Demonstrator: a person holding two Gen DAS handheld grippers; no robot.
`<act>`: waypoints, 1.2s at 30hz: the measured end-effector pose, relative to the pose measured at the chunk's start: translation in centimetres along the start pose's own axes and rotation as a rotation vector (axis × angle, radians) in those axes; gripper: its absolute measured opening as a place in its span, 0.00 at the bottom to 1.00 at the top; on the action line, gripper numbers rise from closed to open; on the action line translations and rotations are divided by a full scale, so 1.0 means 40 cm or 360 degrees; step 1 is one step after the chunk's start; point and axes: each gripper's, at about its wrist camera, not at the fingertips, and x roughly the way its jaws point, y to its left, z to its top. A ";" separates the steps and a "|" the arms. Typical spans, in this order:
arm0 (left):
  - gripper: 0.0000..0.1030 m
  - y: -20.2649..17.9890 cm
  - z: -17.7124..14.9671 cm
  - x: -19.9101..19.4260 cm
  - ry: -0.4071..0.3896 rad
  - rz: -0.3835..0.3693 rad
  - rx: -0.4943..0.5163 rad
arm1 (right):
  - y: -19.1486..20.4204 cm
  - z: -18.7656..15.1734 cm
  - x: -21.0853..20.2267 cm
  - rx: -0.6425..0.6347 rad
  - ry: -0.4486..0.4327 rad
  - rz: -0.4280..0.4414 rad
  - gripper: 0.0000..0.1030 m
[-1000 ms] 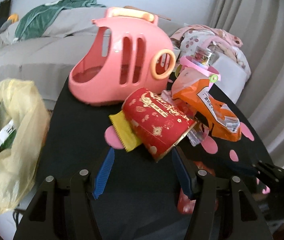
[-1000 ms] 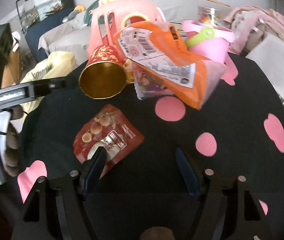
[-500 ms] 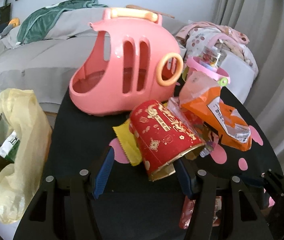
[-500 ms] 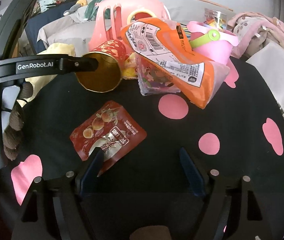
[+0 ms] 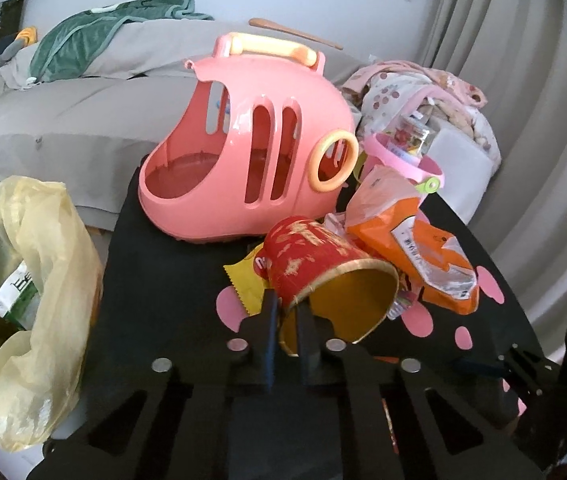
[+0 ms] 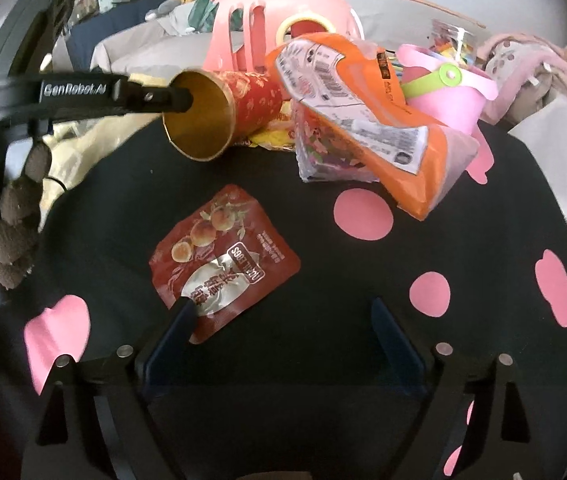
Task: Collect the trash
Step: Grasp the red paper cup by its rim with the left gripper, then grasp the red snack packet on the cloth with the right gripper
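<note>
Left claw (image 5: 286, 330) has gone from spread to closing, pinching the cup (image 5: 323, 276) by its rim; cup lies tipped on the worktop (image 6: 323, 240). Right claw (image 6: 283, 340) spread wide, nothing held; red pouch (image 6: 219, 256) touches its left finger.

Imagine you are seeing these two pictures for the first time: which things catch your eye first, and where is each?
The big pink plastic carrier with slotted sides stands at the back of the black, pink-spotted table. In front of it, the left tool is closing on the rim of a tipped red-and-gold paper cup, one finger inside it. Beside the cup lies a crumpled orange snack bag, and a red peach pouch lies flat near the open right tool.
</note>
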 end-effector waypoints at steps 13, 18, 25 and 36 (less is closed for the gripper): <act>0.05 0.091 -0.064 -0.179 -0.0078 0.0082 -0.0062 | 0.033 0.057 -0.024 0.0318 -0.0034 0.0032 0.60; 0.05 0.134 -0.095 -0.209 -0.0072 0.0090 -0.0101 | 0.066 0.057 0.017 0.0415 0.0017 -0.0051 0.60; 0.05 0.169 -0.121 -0.212 -0.0049 0.0057 -0.0154 | 0.099 0.085 0.048 0.0409 0.0038 -0.0177 0.61; 0.05 0.162 -0.111 -0.178 0.0013 -0.0025 -0.0179 | 0.148 0.113 0.087 0.0184 0.0076 -0.0294 0.53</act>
